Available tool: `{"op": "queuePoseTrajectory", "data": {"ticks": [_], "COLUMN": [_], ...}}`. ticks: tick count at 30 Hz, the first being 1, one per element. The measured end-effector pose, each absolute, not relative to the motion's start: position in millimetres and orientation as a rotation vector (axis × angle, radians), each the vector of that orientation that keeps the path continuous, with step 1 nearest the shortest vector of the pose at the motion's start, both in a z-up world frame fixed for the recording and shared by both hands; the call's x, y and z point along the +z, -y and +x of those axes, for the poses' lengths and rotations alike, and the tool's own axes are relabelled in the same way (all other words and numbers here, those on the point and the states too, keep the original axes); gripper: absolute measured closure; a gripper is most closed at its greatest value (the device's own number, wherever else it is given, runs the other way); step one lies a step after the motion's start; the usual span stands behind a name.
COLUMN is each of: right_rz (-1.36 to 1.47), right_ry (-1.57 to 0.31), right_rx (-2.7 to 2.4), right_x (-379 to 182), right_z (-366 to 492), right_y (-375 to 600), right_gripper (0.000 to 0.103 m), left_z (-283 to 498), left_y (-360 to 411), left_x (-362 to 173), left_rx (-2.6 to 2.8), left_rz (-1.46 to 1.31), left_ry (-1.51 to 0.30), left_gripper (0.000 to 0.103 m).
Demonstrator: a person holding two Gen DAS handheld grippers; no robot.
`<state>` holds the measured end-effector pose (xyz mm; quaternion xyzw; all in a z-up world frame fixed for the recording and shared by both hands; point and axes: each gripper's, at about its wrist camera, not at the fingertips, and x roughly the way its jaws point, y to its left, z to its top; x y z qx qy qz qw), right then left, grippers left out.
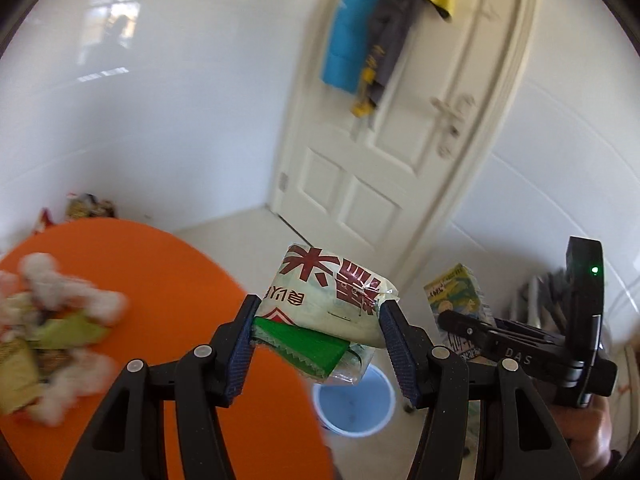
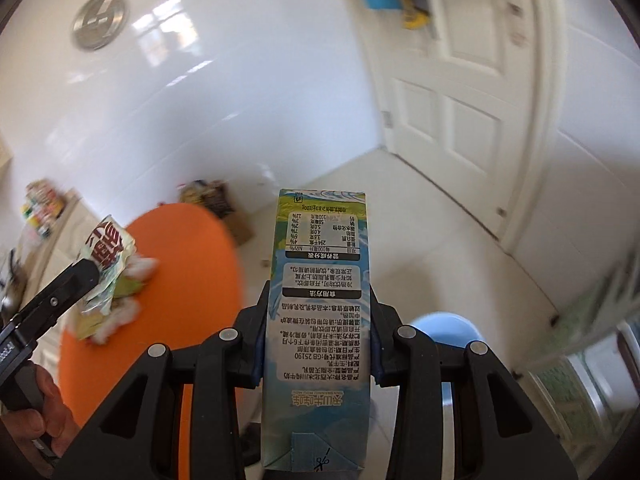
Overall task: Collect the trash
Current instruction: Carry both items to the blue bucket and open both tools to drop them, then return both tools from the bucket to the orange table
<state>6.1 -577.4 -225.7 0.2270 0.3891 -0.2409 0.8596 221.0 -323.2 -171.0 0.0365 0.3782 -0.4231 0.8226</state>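
Observation:
My left gripper is shut on a crumpled white snack wrapper with red characters and a green zigzag edge, held in the air past the edge of the round orange table. My right gripper is shut on a tall blue-green milk carton, which stands up between its pads. The carton and the right gripper's body show at the right of the left wrist view; the wrapper shows at the left of the right wrist view. A light-blue bin stands on the floor below the wrapper.
More trash lies on the orange table: white tissue wads and green-yellow wrappers. A white door with clothes hung on it is behind. Bags of goods stand on the floor by the wall. The bin shows behind the carton.

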Motion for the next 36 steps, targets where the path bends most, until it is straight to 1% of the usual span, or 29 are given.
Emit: {"op": "queuePoseTrajectory", "data": {"ticks": [4,8,13,15,16,17,20,22,23,24,26,28,29,30,32,34,36], "right_rz": [0.563,0.651,0.731,0.761,0.767,0.777,0.821,0.835,0.842,0.85,0.857,0.859,0.857,0.852,0.845,0.844,0.835], "right_ry": [-0.884,-0.946,-1.005,-1.021,-1.026,-1.037,-1.056,-1.064,-1.061,-1.053,-1.046,-1.038,-1.033,-1.026,-1.027,-1.014,-0.989], "right_rx": [-0.609,-0.647,-0.657,-0.654,-0.657,-0.666,-0.668,-0.694,-0.7,-0.711,-0.727,-0.747,-0.754,-0.762,-0.778,-0.788,-0.794], "right_x": [-275.0,-329.1,-379.8,-397.9,-405.1,-413.5,-430.8,-440.4,-442.5,-444.3,-445.1,-444.0,-442.6,-439.1,-433.8,-427.1,-414.0], "right_z": [-27.2,-39.7,-31.6,-25.3,-32.7,-32.0,-34.5,-36.7,-37.5,-39.7,-43.4,-48.0,-49.9,-51.7,-53.3,-56.2,-57.4], "right_y": [632.8,674.8,706.3,717.1,723.2,727.7,739.1,744.9,746.3,747.5,749.3,750.0,749.7,747.9,743.9,739.7,732.1], "right_gripper": [0.065,0.065,0.065,0.063,0.062,0.062,0.061,0.045,0.027,0.017,0.013,0.006,0.0,0.0,0.0,0.0,0.0], "left_z": [213.6,221.9,242.5,253.9,259.0,265.4,285.6,291.0,295.6,299.4,297.4,300.0,291.3,291.3,290.4,283.5,277.4], "left_y": [405.2,464.7,515.2,533.6,541.4,549.4,569.4,584.5,587.8,603.1,602.9,602.1,597.6,595.5,589.4,574.0,565.1], "left_x": [-221.7,-281.0,-337.6,-358.9,-367.7,-376.8,-395.5,-395.0,-395.3,-397.0,-391.5,-383.0,-373.7,-366.9,-350.5,-331.8,-317.6], "left_rx": [-0.978,-1.005,-0.992,-0.984,-0.977,-0.976,-0.967,-0.957,-0.948,-0.939,-0.932,-0.911,-0.911,-0.911,-0.9,-0.89,-0.888], "left_rz": [0.169,0.246,0.334,0.37,0.381,0.389,0.413,0.425,0.426,0.428,0.433,0.447,0.444,0.439,0.44,0.437,0.423], "left_ry": [-0.946,-1.101,-1.217,-1.261,-1.282,-1.303,-1.341,-1.353,-1.353,-1.349,-1.329,-1.293,-1.28,-1.264,-1.212,-1.168,-1.134], "left_gripper": [0.048,0.048,0.047,0.047,0.047,0.049,0.047,0.046,0.043,0.041,0.034,0.029,0.028,0.027,0.017,0.013,0.012]}}
